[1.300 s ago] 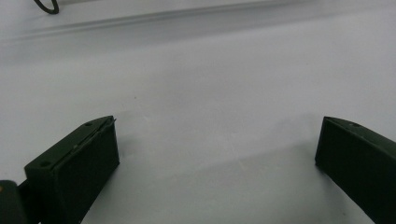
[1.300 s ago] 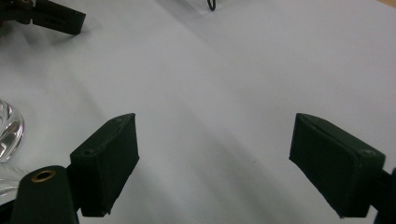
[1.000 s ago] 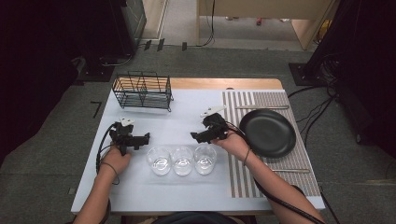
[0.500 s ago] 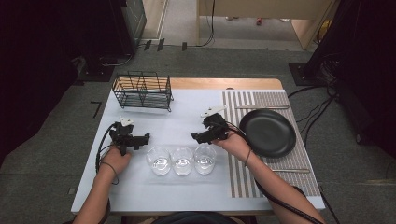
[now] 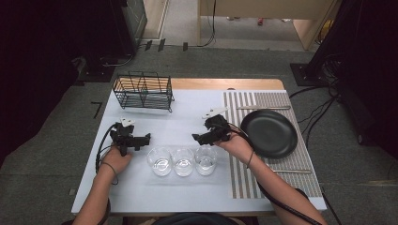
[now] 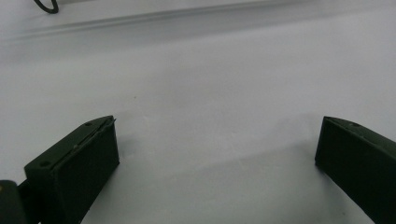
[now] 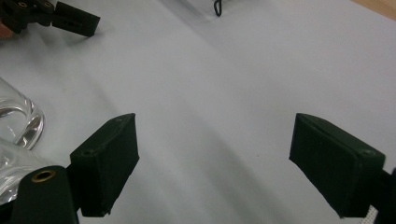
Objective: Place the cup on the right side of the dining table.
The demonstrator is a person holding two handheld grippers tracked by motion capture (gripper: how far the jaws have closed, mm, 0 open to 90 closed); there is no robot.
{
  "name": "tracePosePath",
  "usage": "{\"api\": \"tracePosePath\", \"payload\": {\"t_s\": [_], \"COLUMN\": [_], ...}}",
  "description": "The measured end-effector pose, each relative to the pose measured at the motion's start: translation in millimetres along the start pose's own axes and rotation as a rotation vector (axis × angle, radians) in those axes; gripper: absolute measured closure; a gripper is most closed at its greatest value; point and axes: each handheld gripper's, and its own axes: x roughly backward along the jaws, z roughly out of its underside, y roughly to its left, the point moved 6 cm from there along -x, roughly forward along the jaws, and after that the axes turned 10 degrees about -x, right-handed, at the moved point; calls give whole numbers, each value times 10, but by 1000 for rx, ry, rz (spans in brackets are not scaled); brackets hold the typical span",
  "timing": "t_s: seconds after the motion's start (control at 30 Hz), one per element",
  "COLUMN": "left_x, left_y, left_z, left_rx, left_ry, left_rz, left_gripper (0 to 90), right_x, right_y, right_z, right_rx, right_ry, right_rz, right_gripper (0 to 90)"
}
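Between my right gripper's (image 7: 215,163) black jaws sat only bare white tabletop (image 7: 243,79); they stood wide apart, gripping nothing. Same for my left gripper (image 6: 217,154): jaws spread, pads off everything, only table surface between. From the high view, my right gripper (image 5: 196,137) pointed left, hovering just behind the right-hand clear drinking glass (image 5: 205,159) without touching it. Left gripper (image 5: 148,137) pointed right, just beside the left-hand clear drinking glass (image 5: 159,161), also apart from it. The middle clear glass (image 5: 183,161) stood between those two, all three upright in a close row near the table's front. In the right gripper view, a glass rim (image 7: 18,126) showed at the lower left of my jaws, and the other gripper lay far off at the top left corner.

Further out: the black wire dish rack (image 5: 142,91) stood at the back left of the table, well apart from the glasses. A round black plate (image 5: 269,133) lay on the grey-and-white striped placemat (image 5: 244,176) on the right side, near my right hand (image 5: 237,145). My left hand (image 5: 116,158) rested low on the table's left. Cables trailed back from both grippers along my forearms.
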Motion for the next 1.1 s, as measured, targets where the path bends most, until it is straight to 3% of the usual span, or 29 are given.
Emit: {"api": "tracePosePath", "payload": {"t_s": [0.77, 1.1], "left_x": [-1, -1], "left_y": [1, 1], "left_z": [-1, -1], "left_rx": [-1, -1], "left_ry": [1, 2], "left_rz": [0, 1], "left_gripper": [0, 0], "right_x": [114, 157], "right_y": [58, 108], "right_z": [-6, -13], "right_rx": [3, 6], "right_ry": [-22, -22], "right_rz": [-6, -30], "right_gripper": [159, 159]}}
